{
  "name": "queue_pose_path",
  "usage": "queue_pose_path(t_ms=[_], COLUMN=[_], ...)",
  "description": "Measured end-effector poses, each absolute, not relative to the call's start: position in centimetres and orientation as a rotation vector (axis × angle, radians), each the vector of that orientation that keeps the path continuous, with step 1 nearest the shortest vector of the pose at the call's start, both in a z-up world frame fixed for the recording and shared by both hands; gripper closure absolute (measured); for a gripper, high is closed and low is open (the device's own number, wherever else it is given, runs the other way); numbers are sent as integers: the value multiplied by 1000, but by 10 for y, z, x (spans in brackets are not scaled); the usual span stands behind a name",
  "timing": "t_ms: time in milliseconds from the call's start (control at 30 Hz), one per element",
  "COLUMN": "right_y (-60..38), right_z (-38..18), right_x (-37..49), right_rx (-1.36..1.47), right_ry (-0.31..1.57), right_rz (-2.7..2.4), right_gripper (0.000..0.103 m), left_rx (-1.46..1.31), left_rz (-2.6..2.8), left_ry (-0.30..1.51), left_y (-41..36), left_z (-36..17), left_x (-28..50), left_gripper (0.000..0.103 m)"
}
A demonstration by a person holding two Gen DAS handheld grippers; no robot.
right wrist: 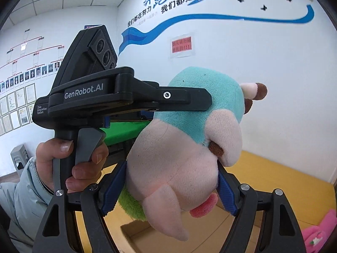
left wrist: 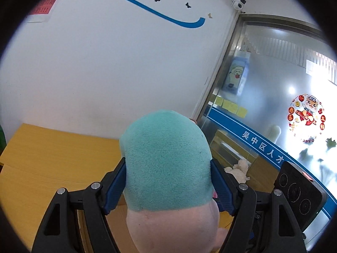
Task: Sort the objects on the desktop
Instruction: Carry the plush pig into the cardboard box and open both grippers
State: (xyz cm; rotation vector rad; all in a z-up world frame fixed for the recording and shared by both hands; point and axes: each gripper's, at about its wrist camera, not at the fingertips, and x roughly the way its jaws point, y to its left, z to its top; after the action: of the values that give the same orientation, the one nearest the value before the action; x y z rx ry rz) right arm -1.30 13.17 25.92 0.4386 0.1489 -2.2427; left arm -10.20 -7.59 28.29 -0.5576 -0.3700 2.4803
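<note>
A teal and pink plush toy (left wrist: 168, 168) is held in the air by both grippers. My left gripper (left wrist: 168, 187) is shut on its teal head, blue pads against both sides. In the right wrist view the same toy (right wrist: 185, 139) shows its pink body, cream horn and brown tips. My right gripper (right wrist: 171, 187) is shut on the pink lower body. The left gripper's body (right wrist: 126, 97) crosses that view from the left and clamps the teal head, with a hand on its trigger.
A yellow-orange table (left wrist: 42, 158) lies below, against a white wall. A cardboard box (right wrist: 139, 232) sits under the toy. A green plush (right wrist: 130, 204), a pink plush (right wrist: 318, 232) and a cream plush (left wrist: 238, 168) lie nearby. A glass door (left wrist: 273, 84) stands to the right.
</note>
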Motion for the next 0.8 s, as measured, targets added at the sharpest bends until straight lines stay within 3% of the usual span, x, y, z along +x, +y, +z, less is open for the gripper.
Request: queue_pose_path(t_ms=[233, 533, 633, 800], right_y=[111, 100, 98, 101], right_z=[188, 27, -7, -44], right_x=[-107, -179, -187, -190], right_rx=[644, 1057, 1146, 1246], right_ry=[77, -59, -76, -141], right_rz=[-2184, -2028, -2002, -1976], right_gripper=[26, 26, 26, 29], left_rx=[-795, -1261, -1329, -1349], left_rz=[2476, 2350, 2326, 2384], left_ry=[-485, -646, -642, -527], left_y=[-93, -107, -103, -89], left_z=[201, 47, 24, 31], left_x=[-190, -260, -263, -262], left_gripper=[28, 28, 28, 26])
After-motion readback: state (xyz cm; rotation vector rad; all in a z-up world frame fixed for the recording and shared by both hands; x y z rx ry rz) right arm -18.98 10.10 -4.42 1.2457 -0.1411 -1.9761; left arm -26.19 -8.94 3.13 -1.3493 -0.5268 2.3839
